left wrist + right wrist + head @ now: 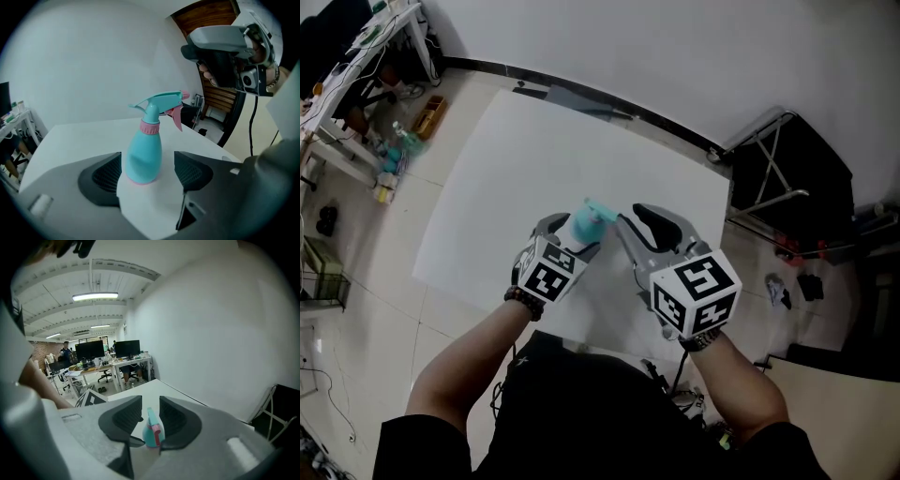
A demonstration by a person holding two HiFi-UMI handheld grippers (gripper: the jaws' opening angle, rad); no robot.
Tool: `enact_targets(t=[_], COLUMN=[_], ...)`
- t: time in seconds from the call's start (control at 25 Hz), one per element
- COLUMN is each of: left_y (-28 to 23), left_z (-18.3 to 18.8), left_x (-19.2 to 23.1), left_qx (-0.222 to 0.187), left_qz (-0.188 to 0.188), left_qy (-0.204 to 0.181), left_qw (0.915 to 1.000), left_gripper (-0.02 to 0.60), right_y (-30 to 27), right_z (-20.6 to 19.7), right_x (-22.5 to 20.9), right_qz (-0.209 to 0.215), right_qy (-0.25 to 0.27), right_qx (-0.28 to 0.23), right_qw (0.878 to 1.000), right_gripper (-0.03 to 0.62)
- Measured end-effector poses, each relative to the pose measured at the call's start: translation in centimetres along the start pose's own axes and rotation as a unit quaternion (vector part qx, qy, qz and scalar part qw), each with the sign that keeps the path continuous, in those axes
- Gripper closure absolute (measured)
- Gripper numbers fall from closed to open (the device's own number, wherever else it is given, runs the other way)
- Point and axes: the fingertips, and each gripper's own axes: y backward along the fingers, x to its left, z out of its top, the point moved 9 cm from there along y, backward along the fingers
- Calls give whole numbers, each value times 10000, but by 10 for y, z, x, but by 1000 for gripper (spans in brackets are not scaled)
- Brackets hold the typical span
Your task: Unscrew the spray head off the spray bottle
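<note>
A teal spray bottle (pixel 586 223) with a pink collar and pink trigger stands upright on the white table (pixel 534 150). My left gripper (pixel 578 236) is open and straddles the bottle's body (pixel 143 154). In the left gripper view, the left pad (pixel 105 176) is close beside the body and the right pad (pixel 192 171) stands clear of it. The spray head (pixel 159 101) is on the bottle and points right. My right gripper (pixel 630 217) hovers just right of the bottle, its jaws partly open and empty. In the right gripper view (pixel 151 416) the bottle (pixel 152 433) shows beyond the gap.
A black folding frame (pixel 787 178) stands right of the table. Cluttered desks (pixel 356 84) fill the far left. Office desks with monitors (pixel 103 350) show in the right gripper view. A dark strip (pixel 581 98) runs along the table's far edge by the wall.
</note>
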Motion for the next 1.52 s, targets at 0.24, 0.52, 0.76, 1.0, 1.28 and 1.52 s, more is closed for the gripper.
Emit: enact_targets(t=[0.24, 0.52, 0.76, 1.0, 1.28, 1.52], left_y=[-15, -29, -41, -52, -60, -64], left_z=[-6, -11, -15, -21, -24, -23], left_x=[1, 6, 4, 8, 9, 9], left_qx=[133, 255, 338, 433, 495, 547], left_qz=[-123, -120, -125, -118, -140, -172], left_qy=[-194, -544, -853, -1039, -1058, -1065], left_qw=[9996, 9981, 9957, 9936, 9931, 9927], left_gripper=[190, 178, 176, 176, 173, 175], right_y=[-6, -19, -29, -42, -40, -39], right_z=[1, 10, 10, 7, 2, 1], right_x=[-6, -10, -11, -8, -9, -13], right_qz=[-29, 152, 429, 720, 759, 770], right_qy=[69, 308, 527, 716, 690, 664], right_qx=[188, 468, 874, 1269, 1398, 1384], right_qw=[9998, 9983, 9939, 9867, 9849, 9851], right_gripper=[488, 482, 447, 419, 416, 416])
